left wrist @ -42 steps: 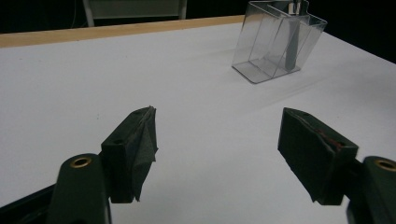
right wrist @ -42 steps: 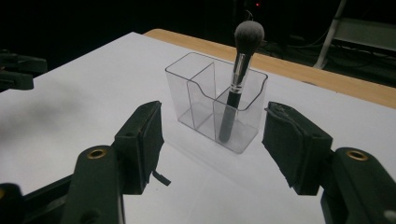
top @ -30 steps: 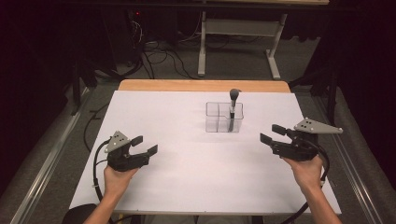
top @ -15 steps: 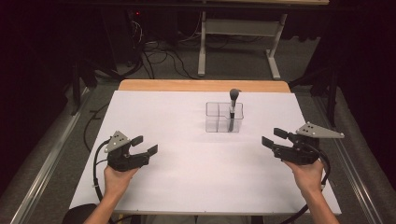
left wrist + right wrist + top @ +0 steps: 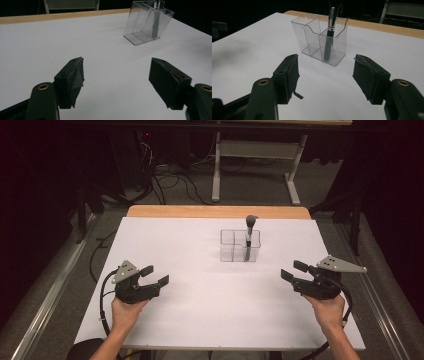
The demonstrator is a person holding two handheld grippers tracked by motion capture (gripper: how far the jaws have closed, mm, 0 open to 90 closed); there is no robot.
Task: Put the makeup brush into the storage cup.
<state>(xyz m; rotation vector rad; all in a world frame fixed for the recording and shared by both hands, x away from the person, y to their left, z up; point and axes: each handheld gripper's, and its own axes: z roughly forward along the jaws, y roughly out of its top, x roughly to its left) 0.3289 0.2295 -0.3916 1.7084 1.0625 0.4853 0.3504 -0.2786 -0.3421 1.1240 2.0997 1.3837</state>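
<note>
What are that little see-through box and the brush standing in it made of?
The box looks like clear, glossy hard plastic: the table shows through its walls, and its edges catch the light. The brush standing in one compartment has a dark, fairly matte handle, probably plastic or painted wood, with a shiny silvery collar above that looks like metal.

The only obstacle on the worktop [image 5: 200, 320] is a clear holder [image 5: 240, 245] with an upright brush [image 5: 248, 234], near the far edge, right of centre. Open white surface lies all around it.
</note>
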